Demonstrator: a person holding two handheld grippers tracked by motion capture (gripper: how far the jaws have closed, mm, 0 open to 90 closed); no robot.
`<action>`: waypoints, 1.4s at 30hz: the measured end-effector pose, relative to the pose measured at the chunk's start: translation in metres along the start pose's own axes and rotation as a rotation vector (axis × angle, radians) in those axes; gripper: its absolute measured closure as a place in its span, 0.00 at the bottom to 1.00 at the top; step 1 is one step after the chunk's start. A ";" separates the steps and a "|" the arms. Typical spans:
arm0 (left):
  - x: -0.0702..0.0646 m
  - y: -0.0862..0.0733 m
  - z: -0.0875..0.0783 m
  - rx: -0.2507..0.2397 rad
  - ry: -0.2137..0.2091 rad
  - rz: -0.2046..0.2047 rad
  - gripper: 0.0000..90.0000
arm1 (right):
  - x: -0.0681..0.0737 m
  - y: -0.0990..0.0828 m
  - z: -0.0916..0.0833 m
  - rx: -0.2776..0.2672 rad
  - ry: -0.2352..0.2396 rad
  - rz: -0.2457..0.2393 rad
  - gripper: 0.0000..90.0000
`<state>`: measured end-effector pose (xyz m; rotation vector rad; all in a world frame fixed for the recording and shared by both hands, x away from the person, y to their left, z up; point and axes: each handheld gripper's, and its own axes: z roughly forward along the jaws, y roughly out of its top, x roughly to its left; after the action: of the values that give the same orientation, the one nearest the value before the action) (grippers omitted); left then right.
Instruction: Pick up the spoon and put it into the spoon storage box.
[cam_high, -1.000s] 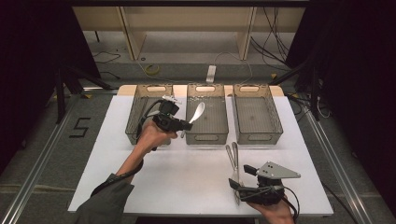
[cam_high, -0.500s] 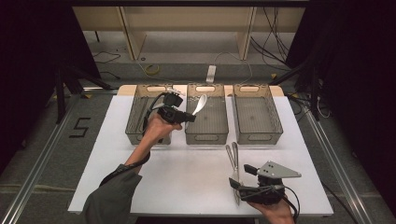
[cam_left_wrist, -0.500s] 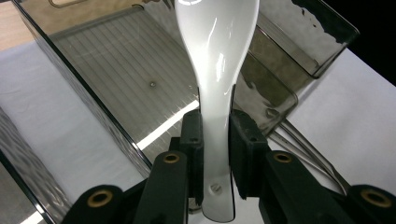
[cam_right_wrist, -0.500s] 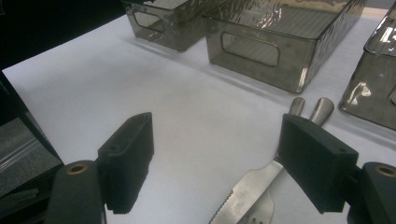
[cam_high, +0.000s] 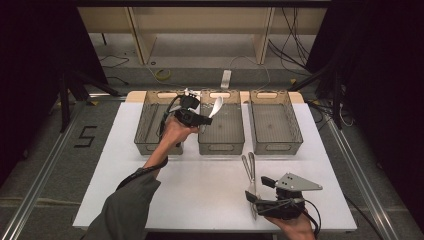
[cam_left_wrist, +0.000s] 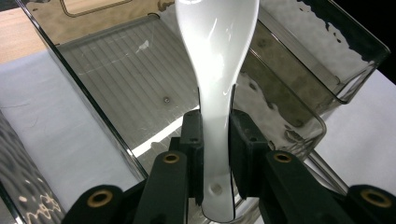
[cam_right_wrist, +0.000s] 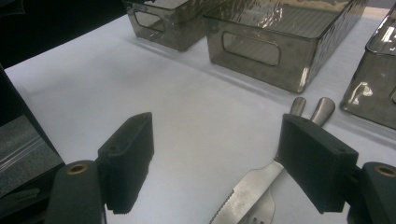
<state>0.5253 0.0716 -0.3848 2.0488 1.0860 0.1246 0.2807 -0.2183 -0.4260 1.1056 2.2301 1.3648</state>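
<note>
White spoon (cam_left_wrist: 215, 70) clamped by handle between left gripper (cam_high: 192, 117) jaws, over middle bin (cam_high: 221, 142), long axis toward 1 o'clock, bowl leading. Bin floor directly below. Right gripper (cam_right_wrist: 219, 161) jaws apart, idle, knife (cam_right_wrist: 250, 186) and fork just beside at 2 o'clock.

We are looking at a laboratory recording bay: a white table (cam_high: 150, 165) stands on grey carpet between metal floor rails (cam_high: 40, 185), walled in by black curtains (cam_high: 380, 75). Loose cables (cam_high: 295, 50) and a power strip (cam_high: 226, 79) lie on the floor beyond it, below a bare wooden shelf frame (cam_high: 200, 20). A taped numeral 5 (cam_high: 86, 136) marks the floor beside the station
</note>
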 end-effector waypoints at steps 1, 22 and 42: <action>0.000 0.000 0.002 0.000 0.001 -0.001 0.84 | 0.000 0.000 0.000 -0.001 0.001 -0.001 0.31; 0.004 0.006 0.030 0.031 0.046 -0.035 0.84 | 0.000 0.000 0.000 0.001 0.003 -0.001 0.31; -0.004 0.012 0.024 0.029 0.063 -0.035 0.49 | -0.001 0.000 -0.001 -0.003 0.002 -0.002 0.31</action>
<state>0.5407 0.0501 -0.3919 2.0627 1.1686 0.1575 0.2809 -0.2200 -0.4251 1.1010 2.2291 1.3692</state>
